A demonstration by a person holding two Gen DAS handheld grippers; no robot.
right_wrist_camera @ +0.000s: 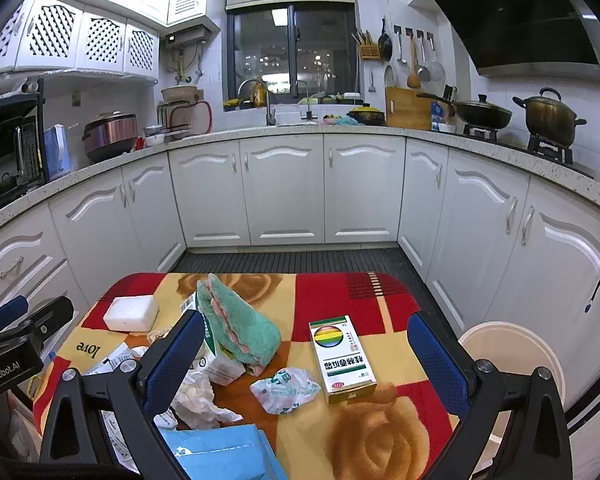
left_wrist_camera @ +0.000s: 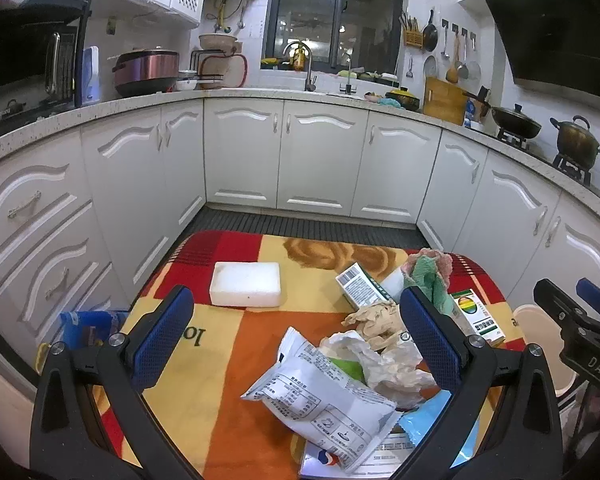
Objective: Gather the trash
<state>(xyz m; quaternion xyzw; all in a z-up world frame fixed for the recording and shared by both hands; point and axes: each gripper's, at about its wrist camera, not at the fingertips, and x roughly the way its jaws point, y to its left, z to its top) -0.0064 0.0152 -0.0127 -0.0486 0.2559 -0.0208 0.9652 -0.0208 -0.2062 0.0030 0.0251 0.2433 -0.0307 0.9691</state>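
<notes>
Left view: left gripper (left_wrist_camera: 300,328) hung spread wide and empty over the blanket (left_wrist_camera: 236,344), probably lining up on the crinkly wrapper (left_wrist_camera: 320,396) at 5 o'clock; foam block (left_wrist_camera: 245,284) at 12. Right view: right gripper (right_wrist_camera: 306,346) also wide, empty, framing a glossy box (right_wrist_camera: 342,358) and crumpled packet (right_wrist_camera: 285,390); bin (right_wrist_camera: 512,344) at 3 o'clock.

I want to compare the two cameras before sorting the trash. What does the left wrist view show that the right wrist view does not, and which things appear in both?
Only the left wrist view shows the blue bag beside the table and the whole white printed snack bag.

Only the right wrist view shows the small crumpled wrapper beside the rainbow box.

Both show the white sponge, the green cloth, the rainbow box and the round white bin. Both grippers are open and hold nothing: the left gripper and the right gripper.
</notes>
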